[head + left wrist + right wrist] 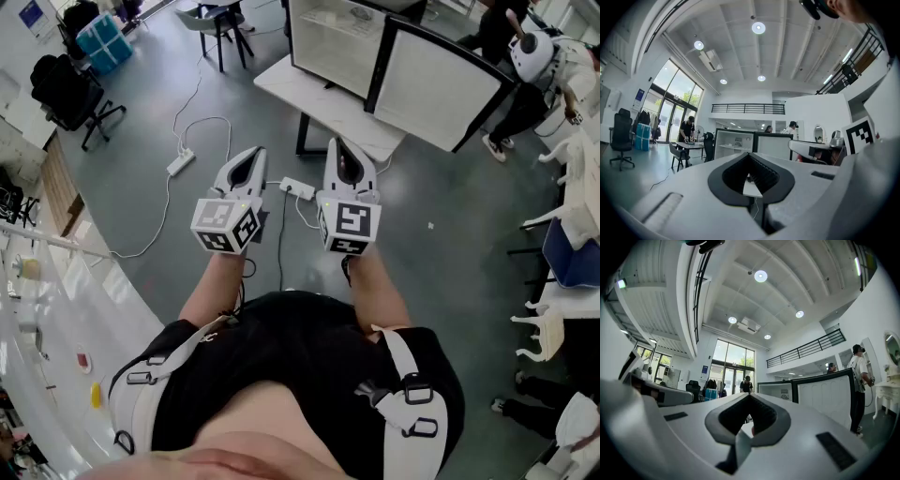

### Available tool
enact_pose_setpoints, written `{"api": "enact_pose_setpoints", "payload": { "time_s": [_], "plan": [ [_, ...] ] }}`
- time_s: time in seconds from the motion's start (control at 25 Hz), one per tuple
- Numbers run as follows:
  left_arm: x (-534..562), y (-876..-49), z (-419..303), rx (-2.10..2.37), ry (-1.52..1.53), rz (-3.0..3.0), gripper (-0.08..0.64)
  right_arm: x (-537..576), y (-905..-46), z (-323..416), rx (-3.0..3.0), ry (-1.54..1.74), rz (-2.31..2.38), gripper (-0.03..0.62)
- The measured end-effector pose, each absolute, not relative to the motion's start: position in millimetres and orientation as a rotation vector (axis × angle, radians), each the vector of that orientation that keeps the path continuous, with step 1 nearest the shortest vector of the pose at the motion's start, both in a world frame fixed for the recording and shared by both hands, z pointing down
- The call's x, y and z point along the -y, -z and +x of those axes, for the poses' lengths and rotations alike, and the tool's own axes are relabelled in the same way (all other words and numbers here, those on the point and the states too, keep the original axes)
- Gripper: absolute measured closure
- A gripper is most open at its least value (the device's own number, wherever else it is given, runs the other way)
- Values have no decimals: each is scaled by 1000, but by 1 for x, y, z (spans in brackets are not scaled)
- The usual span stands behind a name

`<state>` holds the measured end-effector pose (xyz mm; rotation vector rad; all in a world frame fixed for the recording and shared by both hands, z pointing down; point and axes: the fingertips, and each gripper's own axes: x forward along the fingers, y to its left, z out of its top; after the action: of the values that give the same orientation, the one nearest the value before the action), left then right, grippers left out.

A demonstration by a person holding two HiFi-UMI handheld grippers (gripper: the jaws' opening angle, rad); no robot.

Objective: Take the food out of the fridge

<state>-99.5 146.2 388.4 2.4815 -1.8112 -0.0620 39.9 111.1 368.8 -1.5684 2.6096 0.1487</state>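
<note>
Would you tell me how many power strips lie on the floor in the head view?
2. One power strip lies left of the left gripper; the other between it and the right gripper. More may be hidden.

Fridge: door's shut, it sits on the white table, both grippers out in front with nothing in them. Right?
No. The door of the fridge is open, swung to one side; the head view shows the interior. The rest holds: the fridge sits on the white table, and the left gripper and right gripper are out in front, jaws together on nothing.
</note>
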Motion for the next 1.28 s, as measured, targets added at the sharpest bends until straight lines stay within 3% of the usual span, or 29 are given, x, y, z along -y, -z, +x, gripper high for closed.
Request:
{"api": "enact_pose_setpoints", "payload": {
  "time_s": [1.28],
  "plan": [
    [-112,-412,-125,1636,47,2576,557,-96,-387,22,-2497,-176,-1786,584]
  ]
}}
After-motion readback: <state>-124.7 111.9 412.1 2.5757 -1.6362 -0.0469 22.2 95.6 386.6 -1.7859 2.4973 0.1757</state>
